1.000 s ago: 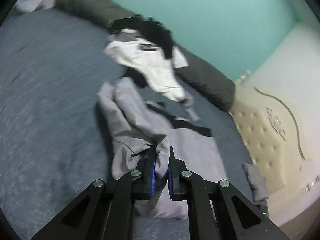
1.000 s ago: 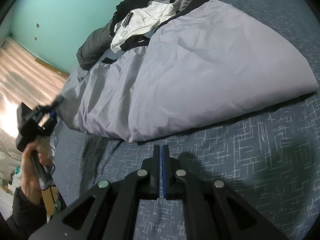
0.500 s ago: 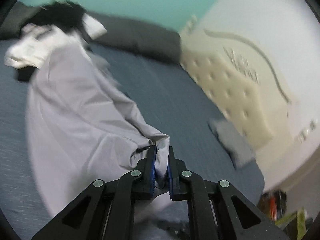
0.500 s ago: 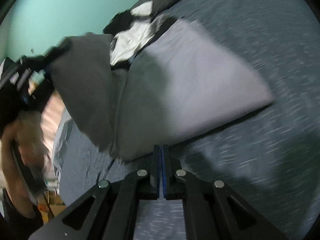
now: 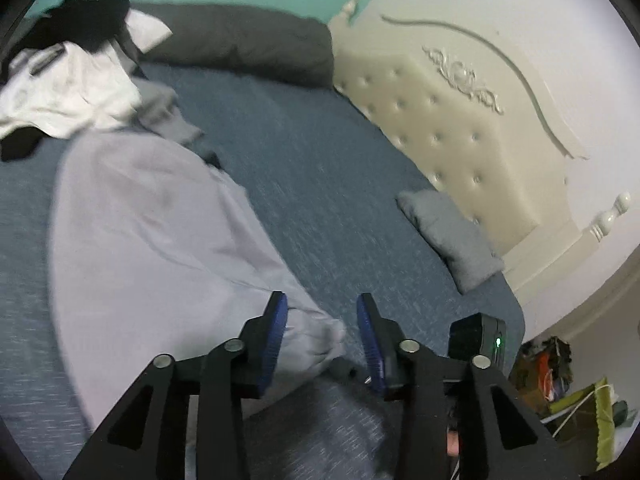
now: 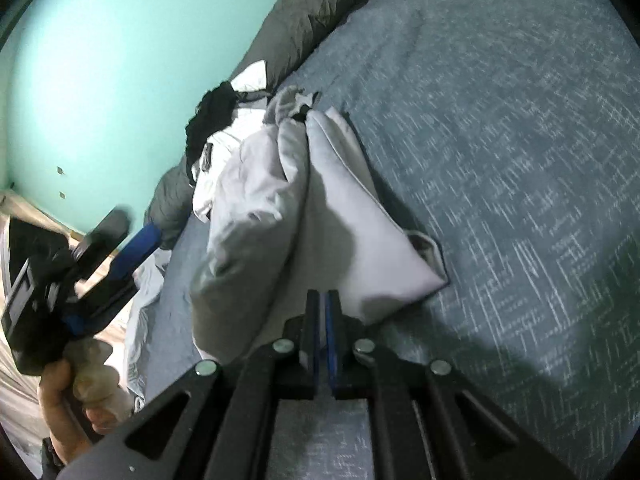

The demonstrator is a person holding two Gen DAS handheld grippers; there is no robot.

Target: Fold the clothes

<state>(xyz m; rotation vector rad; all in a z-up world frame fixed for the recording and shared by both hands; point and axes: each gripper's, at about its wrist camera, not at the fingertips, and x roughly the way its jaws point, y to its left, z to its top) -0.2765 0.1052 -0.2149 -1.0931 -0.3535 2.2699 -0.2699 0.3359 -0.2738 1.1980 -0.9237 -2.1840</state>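
Released since 0.5 s ago, the light grey garment [image 5: 152,232] now lies folded on the blue bed [image 5: 320,184], its bunched corner between the wide-open jaws of the left hand-held gripper [image 5: 322,336], which holds nothing. From the right wrist view the garment [image 6: 320,216] sits at 12 o'clock from the right hand-held gripper [image 6: 323,320], whose jaws are pressed together; whether they pinch its edge I cannot tell. A pile of white and black clothes [image 5: 68,80] rests at 10 o'clock, against a dark grey pillow [image 5: 240,44]. A small grey cloth [image 5: 452,236] lies near the cream headboard [image 5: 460,120].
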